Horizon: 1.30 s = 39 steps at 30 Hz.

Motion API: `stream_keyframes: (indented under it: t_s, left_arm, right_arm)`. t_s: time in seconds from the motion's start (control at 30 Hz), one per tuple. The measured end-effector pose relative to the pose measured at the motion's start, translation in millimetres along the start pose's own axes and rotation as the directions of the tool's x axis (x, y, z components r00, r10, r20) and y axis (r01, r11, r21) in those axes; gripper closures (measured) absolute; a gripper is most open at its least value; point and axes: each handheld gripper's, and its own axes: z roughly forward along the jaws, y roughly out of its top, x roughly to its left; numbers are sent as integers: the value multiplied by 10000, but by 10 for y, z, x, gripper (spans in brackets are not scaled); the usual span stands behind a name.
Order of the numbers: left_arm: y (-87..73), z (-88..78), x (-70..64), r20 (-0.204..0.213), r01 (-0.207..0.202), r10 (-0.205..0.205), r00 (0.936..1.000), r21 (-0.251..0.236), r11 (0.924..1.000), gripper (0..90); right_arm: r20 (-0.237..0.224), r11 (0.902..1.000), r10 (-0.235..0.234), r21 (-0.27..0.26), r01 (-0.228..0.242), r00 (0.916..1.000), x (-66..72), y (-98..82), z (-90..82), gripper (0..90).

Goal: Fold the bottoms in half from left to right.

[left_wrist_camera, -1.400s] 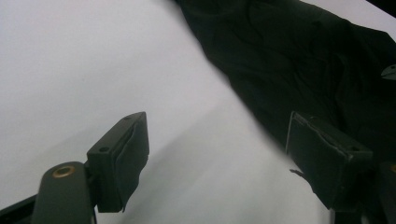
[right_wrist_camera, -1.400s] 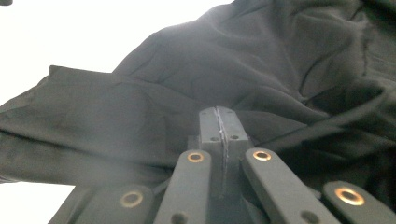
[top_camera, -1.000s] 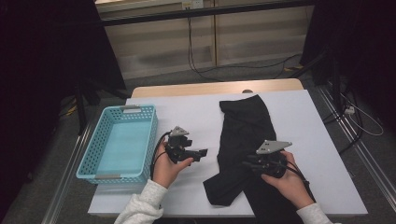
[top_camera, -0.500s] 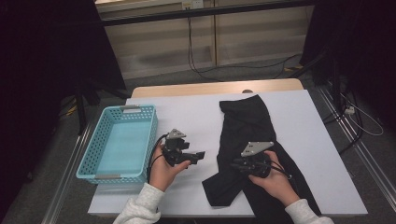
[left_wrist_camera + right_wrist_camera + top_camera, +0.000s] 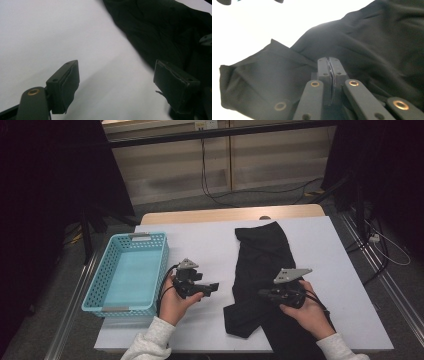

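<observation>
A black garment (image 5: 260, 255) lies lengthwise on the white table (image 5: 200, 245), its near end folded over to the left. My right gripper (image 5: 263, 294) rests on that near part. Its jaws have just been closing and now stand pressed together, with a thin fold of the black garment (image 5: 374, 37) pinched at the right gripper's (image 5: 328, 60) tips. My left gripper (image 5: 212, 287) hovers over bare table between the basket and the garment. In the left gripper view, the left gripper (image 5: 115, 72) stands open and holds nothing, with the garment's edge (image 5: 162, 32) just beyond its right jaw.
A light blue plastic basket (image 5: 135, 236) stands on the table's left side, close to my left hand. Bare white table stretches behind the left gripper and to the right of the garment. Dark floor and cables surround the table.
My right hand has shifted left across the garment's near part, and its jaws have come together. The left hand has kept still.
</observation>
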Motion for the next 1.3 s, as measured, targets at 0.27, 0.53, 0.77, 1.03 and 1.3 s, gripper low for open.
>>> stream_keyframes:
  t_s: [0.27, 0.53, 0.77, 1.03, 1.3]
  left_arm:
    - [21, 2, -9, 34, -27, 27, 10000, -84, 10000, 211]
    - [62, -7, -27, 60, -93, 94, 9999, -196, 9998, 211]
    - [94, 11, -36, 115, -106, 108, 9999, -216, 9997, 211]
    - [140, 40, -65, 226, -169, 175, 9996, -263, 9995, 210]
    - [139, 71, -71, 174, -189, 192, 9997, -193, 9996, 210]
  right_arm:
    - [244, 9984, 536, -193, -531, 9983, -121, -161, -252, 891]
    - [469, 9958, 843, -384, -825, 9953, -142, -305, -472, 893]
    - [875, 9910, 1194, -716, -1133, 9890, -223, -416, -687, 893]
    - [1155, 9912, 1198, -694, -1123, 9861, -196, -488, -759, 869]
    - [1449, 9950, 866, -614, -784, 9857, -85, -391, -588, 649]
